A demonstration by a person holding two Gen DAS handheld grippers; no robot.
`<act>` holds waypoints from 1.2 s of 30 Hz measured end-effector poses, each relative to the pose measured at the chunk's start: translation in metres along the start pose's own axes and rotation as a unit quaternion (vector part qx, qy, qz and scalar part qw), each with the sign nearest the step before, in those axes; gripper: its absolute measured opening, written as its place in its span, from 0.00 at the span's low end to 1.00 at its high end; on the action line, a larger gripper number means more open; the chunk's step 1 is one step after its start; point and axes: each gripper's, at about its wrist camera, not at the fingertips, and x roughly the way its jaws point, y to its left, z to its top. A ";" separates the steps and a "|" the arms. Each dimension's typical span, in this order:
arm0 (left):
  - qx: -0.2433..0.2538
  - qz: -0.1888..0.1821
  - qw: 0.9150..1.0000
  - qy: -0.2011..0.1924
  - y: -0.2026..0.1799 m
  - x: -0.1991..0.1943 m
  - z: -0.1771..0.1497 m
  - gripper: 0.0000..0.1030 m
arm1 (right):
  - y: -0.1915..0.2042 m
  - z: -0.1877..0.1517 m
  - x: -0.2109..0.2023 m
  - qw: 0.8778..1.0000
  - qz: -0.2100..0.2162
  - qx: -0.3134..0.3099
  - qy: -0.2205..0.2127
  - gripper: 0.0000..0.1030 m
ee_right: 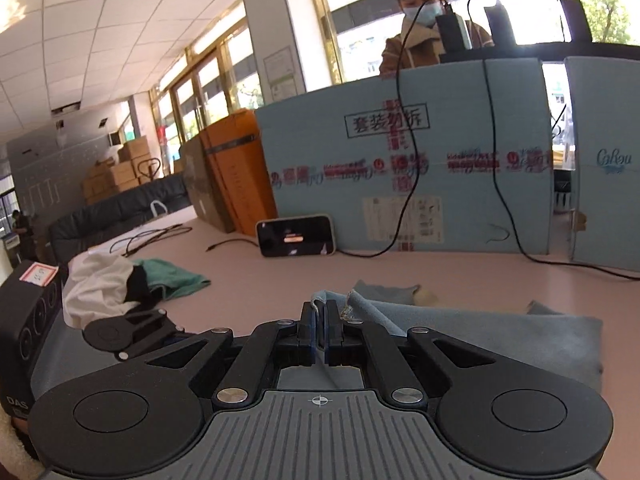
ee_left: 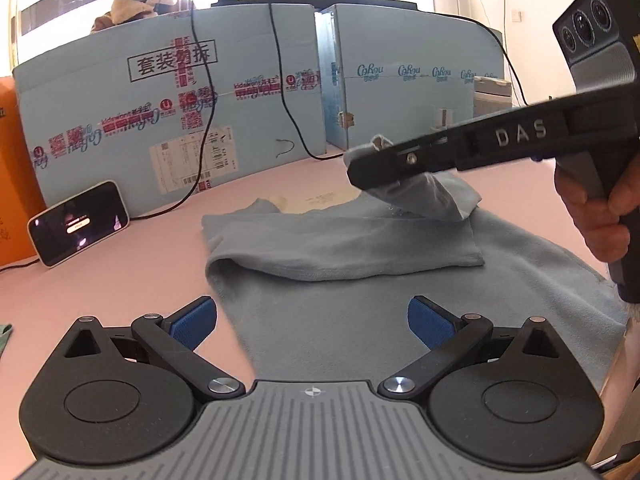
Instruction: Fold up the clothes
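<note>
While right tool (ee_right: 319, 322) pinches blue garment (ee_left: 340, 248) — left tool (ee_left: 312, 320) wide; phone (ee_left: 78, 224) | boxes (ee_left: 168, 92) behind

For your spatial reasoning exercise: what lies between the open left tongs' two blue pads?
In the left wrist view, only the flat light-blue cloth garment lies between the left tongs; nothing is gripped.

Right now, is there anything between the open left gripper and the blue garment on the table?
Nothing visible. The left gripper is open just above the blue garment, with only cloth between its fingers. The right gripper, shut on a garment corner, is farther back.
</note>
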 end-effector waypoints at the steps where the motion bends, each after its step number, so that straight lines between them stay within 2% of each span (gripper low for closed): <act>1: -0.005 0.001 1.000 0.002 0.003 0.001 -0.002 1.00 | 0.001 -0.003 0.005 1.000 0.002 0.001 0.009 0.04; 6: -0.013 -0.005 1.000 0.002 0.006 0.003 -0.007 1.00 | 0.005 -0.019 0.019 0.999 0.010 0.008 0.041 0.11; 14: -0.010 -0.011 1.000 0.004 0.005 0.004 -0.009 1.00 | 0.003 -0.027 0.005 0.999 0.008 0.015 0.037 0.12; 19: -0.018 -0.012 1.000 0.003 0.009 0.004 -0.006 1.00 | -0.012 -0.027 -0.030 0.999 -0.027 0.020 0.018 0.12; 23: -0.014 -0.014 1.000 0.001 0.006 0.003 -0.004 1.00 | -0.032 -0.033 -0.059 0.996 -0.084 0.022 0.018 0.12; 29: -0.001 -0.020 1.000 -0.001 -0.004 0.004 0.003 1.00 | -0.066 -0.048 -0.087 0.985 -0.164 0.051 0.029 0.12; 36: 0.039 -0.043 0.998 -0.007 -0.027 0.005 0.013 1.00 | -0.078 -0.064 -0.097 0.980 -0.180 0.079 0.030 0.12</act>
